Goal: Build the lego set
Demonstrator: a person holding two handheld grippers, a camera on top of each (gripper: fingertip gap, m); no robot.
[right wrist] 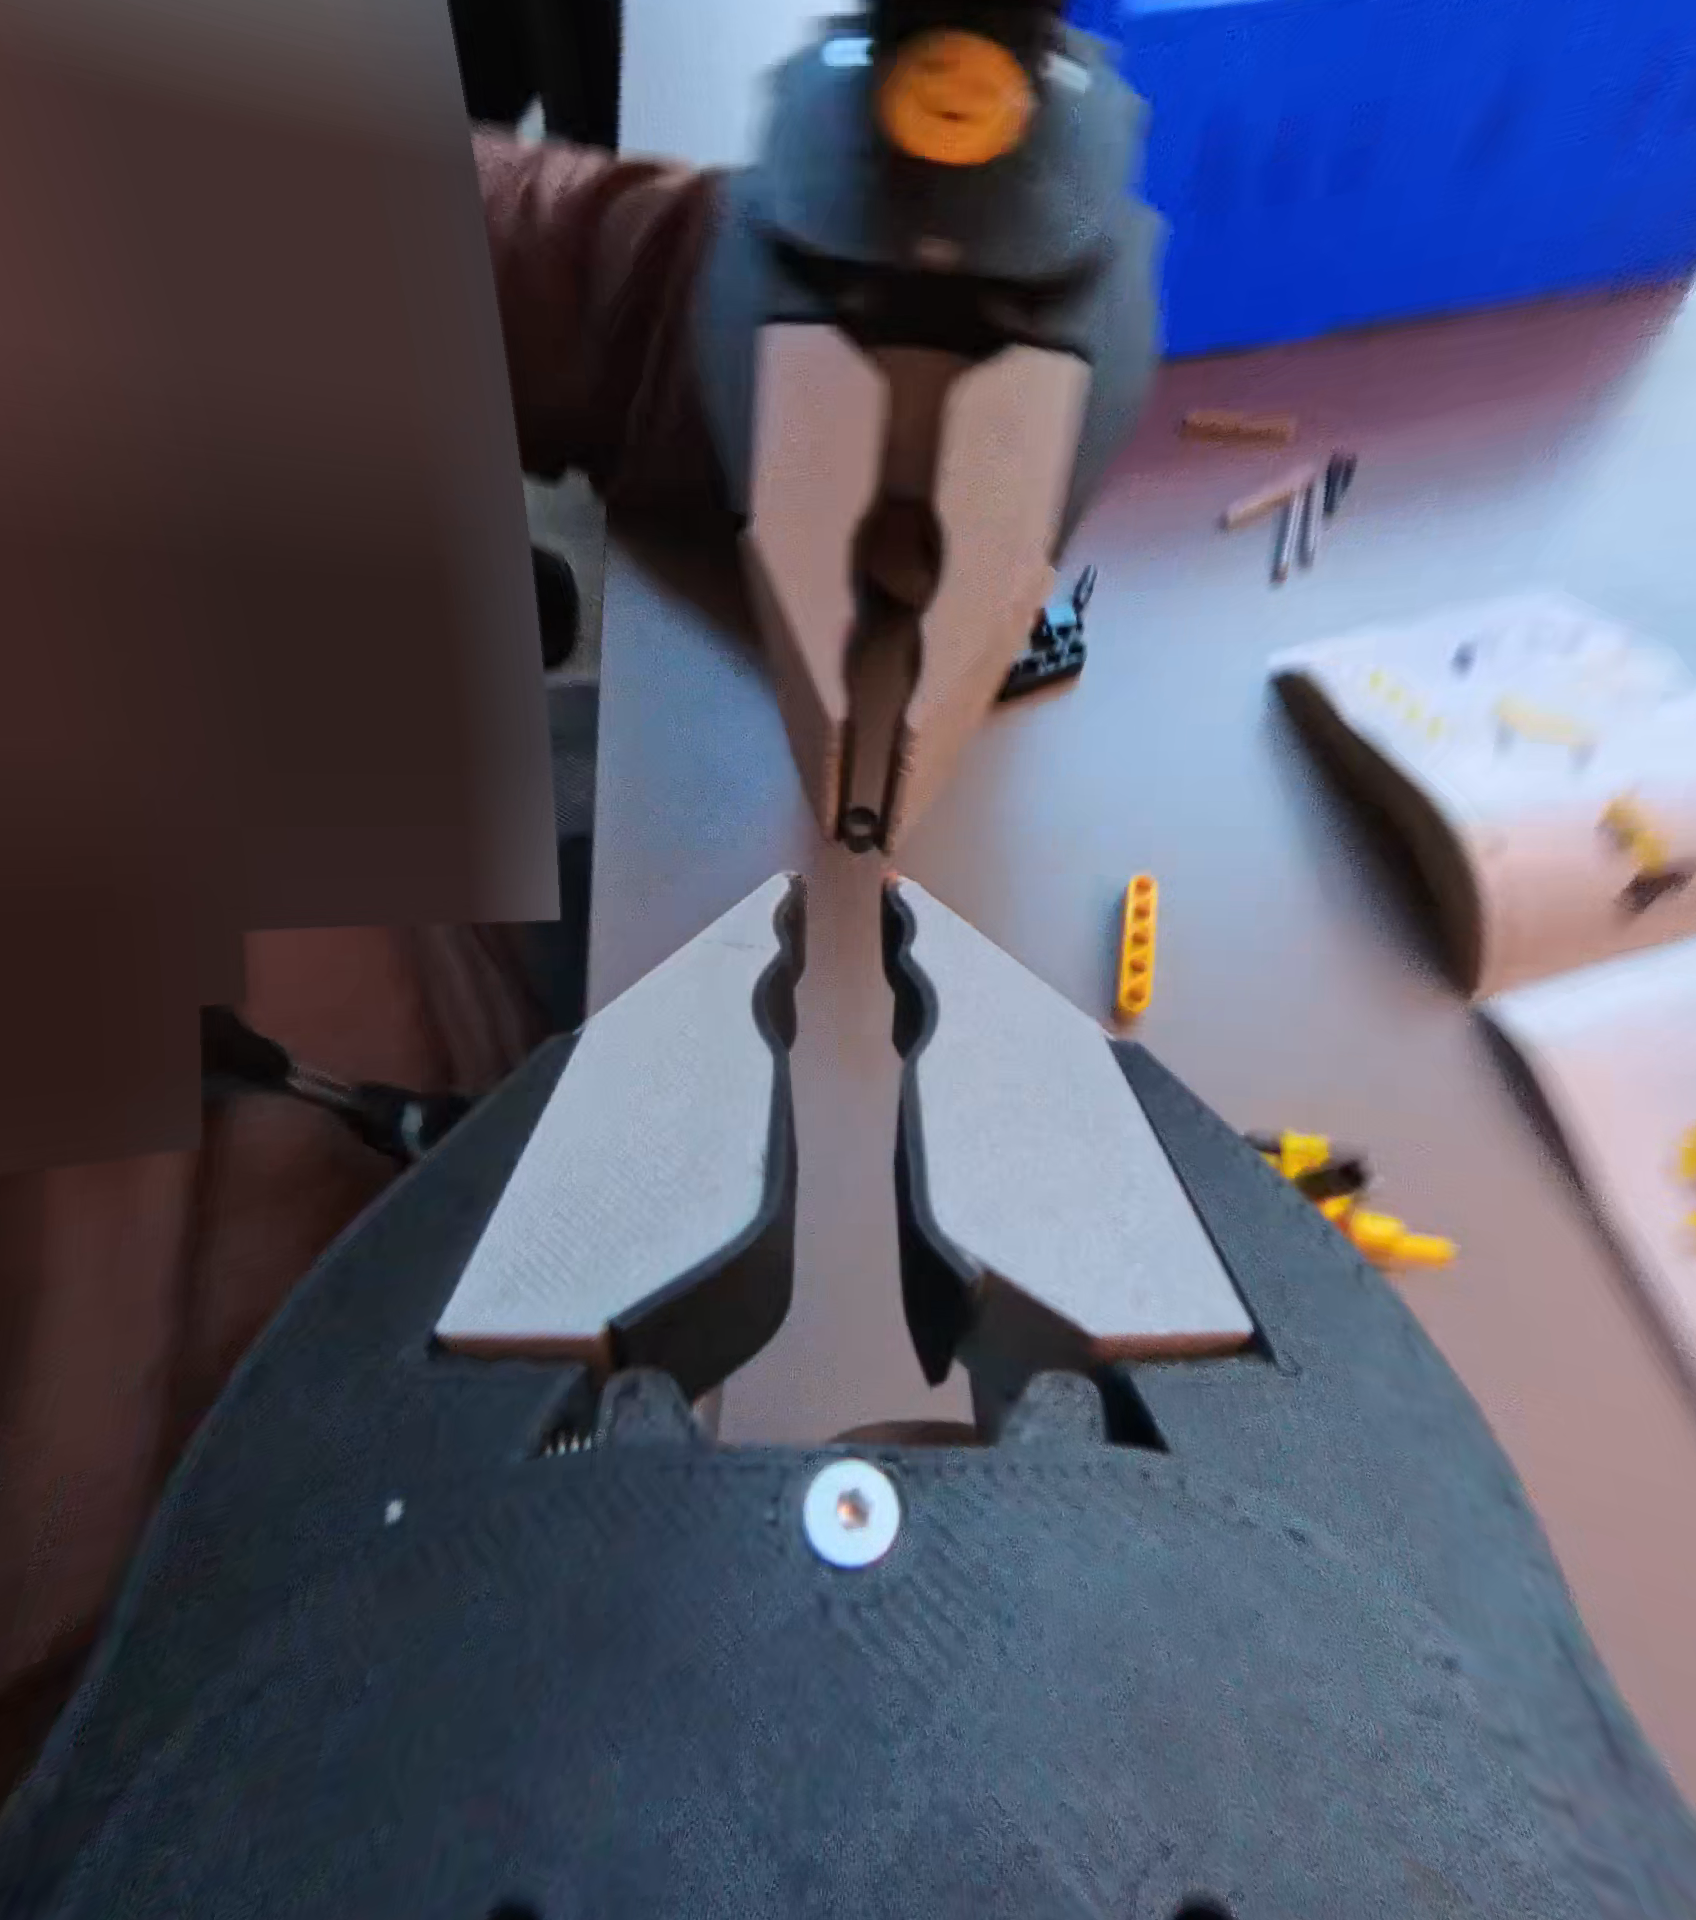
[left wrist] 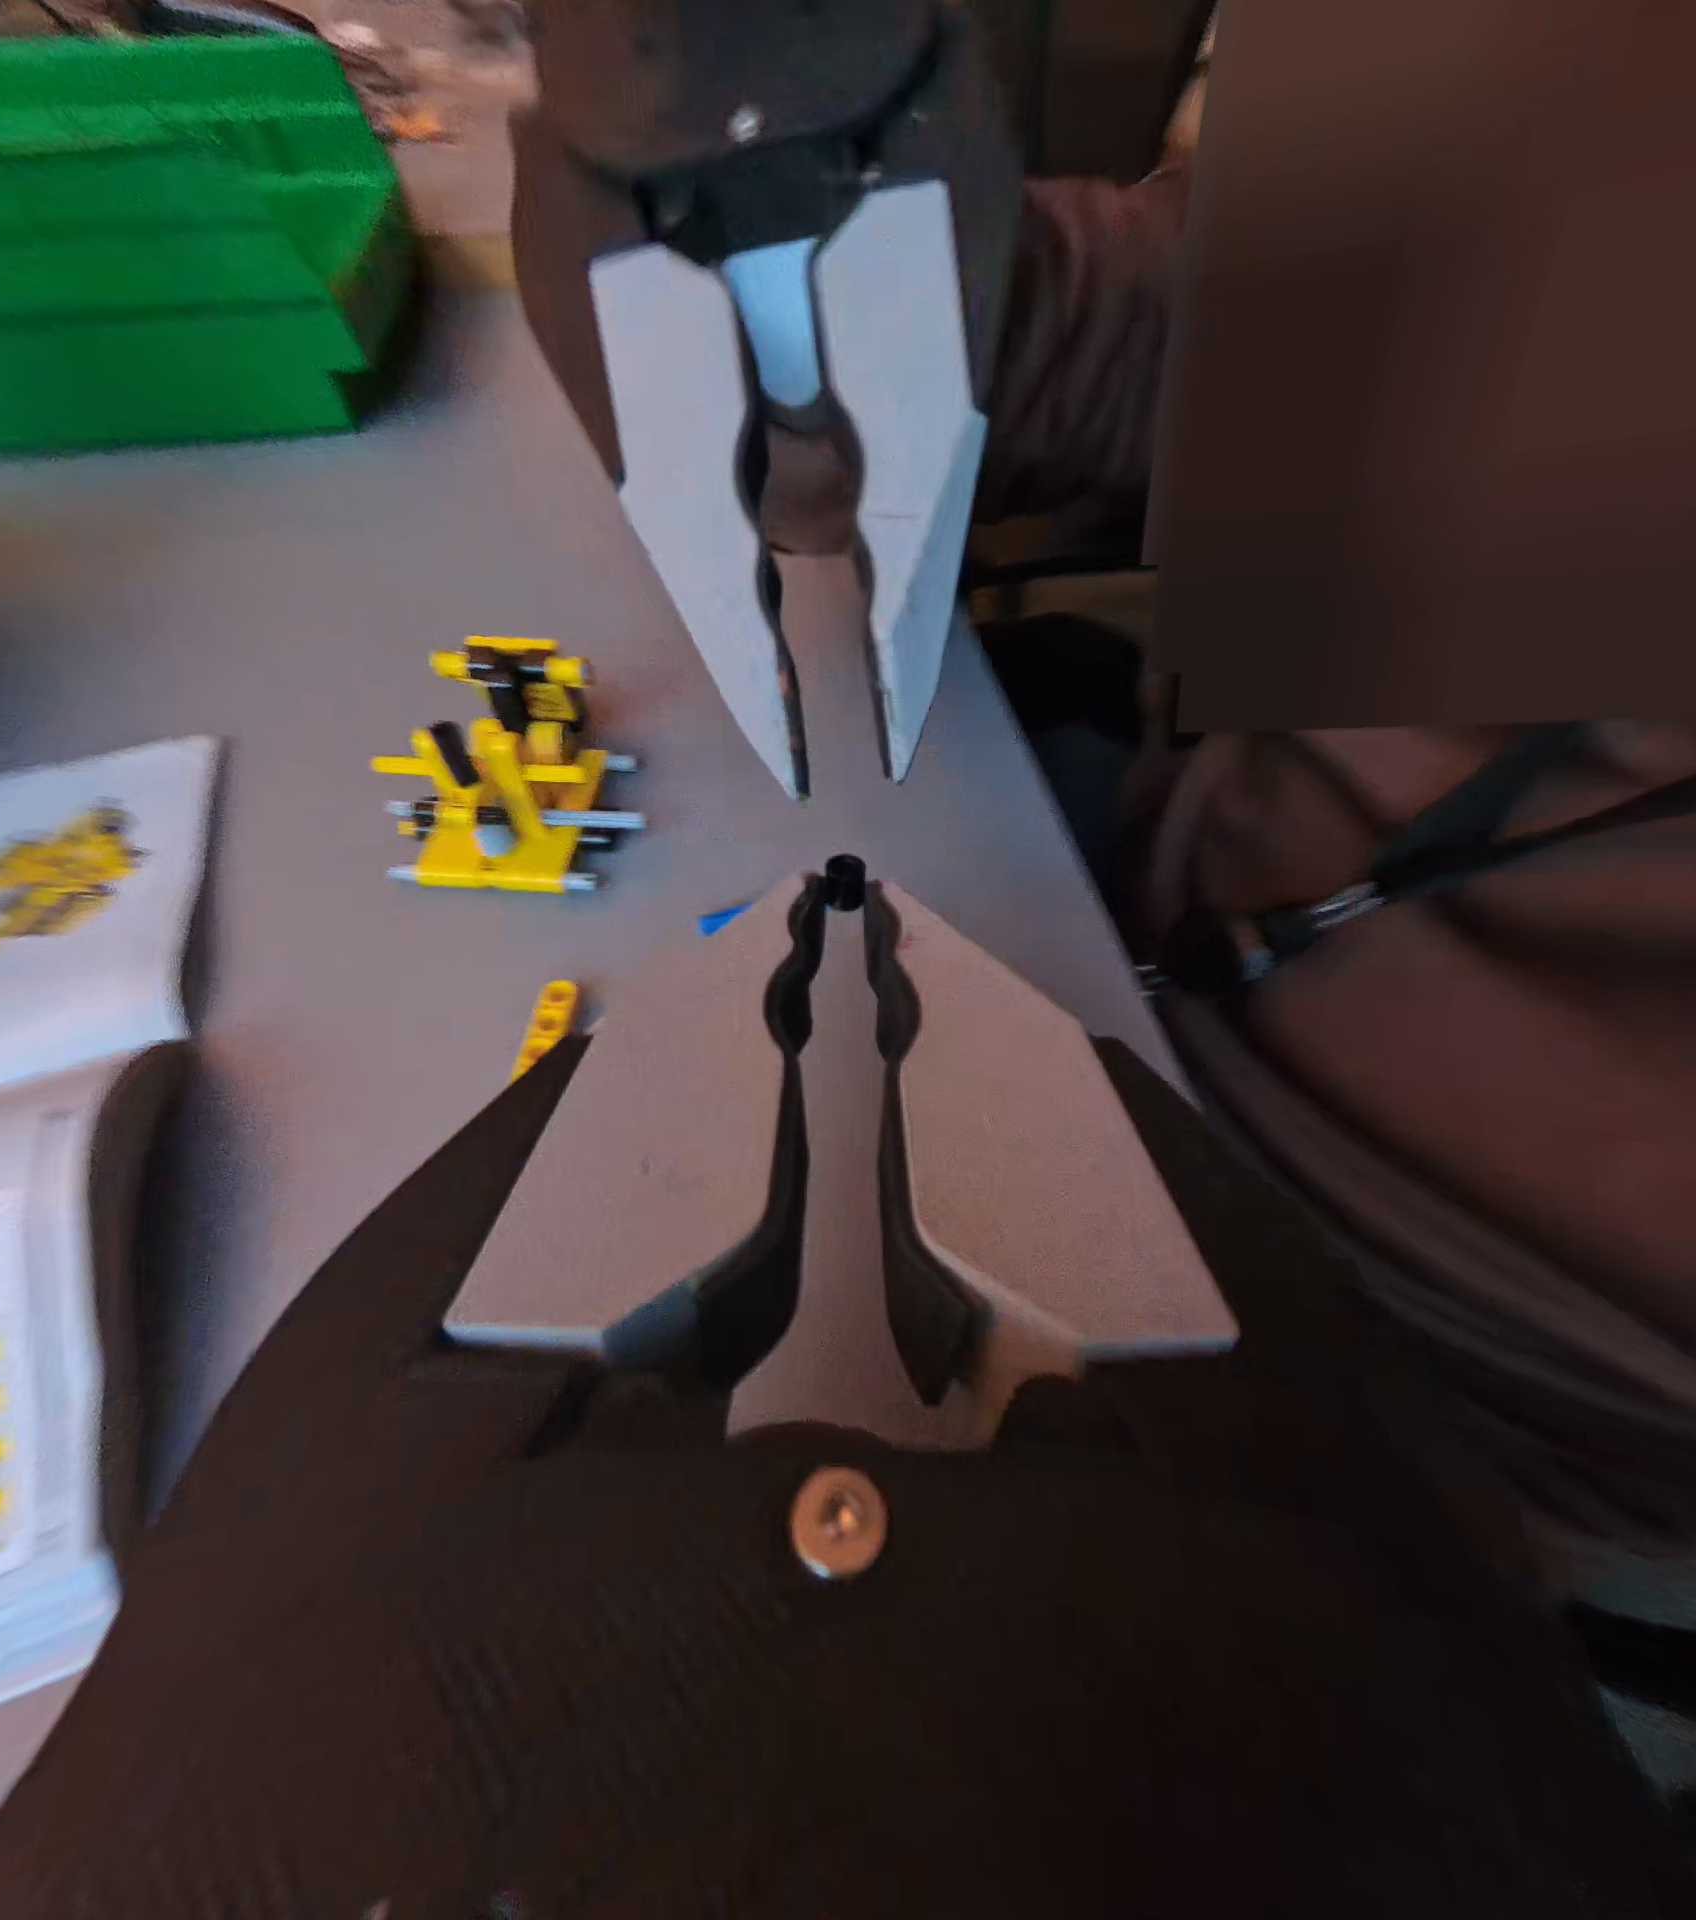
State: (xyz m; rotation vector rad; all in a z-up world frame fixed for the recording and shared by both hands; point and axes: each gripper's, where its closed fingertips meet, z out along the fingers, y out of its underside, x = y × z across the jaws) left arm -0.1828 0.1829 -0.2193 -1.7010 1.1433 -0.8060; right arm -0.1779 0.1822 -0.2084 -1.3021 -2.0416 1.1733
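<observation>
The left tool (left wrist: 839,891) is pinching a small black piece (left wrist: 844,879); the right tool (right wrist: 844,883) is gaping slightly, empty. A green bin (left wrist: 117,249) is sitting upper left, contents hidden.

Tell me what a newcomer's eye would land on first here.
The two grippers meeting tip to tip above the grey table: the left gripper pinches a small black piece, facing the open right gripper. Next, the yellow half-built model to the left, beside the open instruction booklet.

The instruction booklet (left wrist: 23,935) is blurred and cut off at the left edge; the green bin (left wrist: 117,249) runs off-frame too.
</observation>
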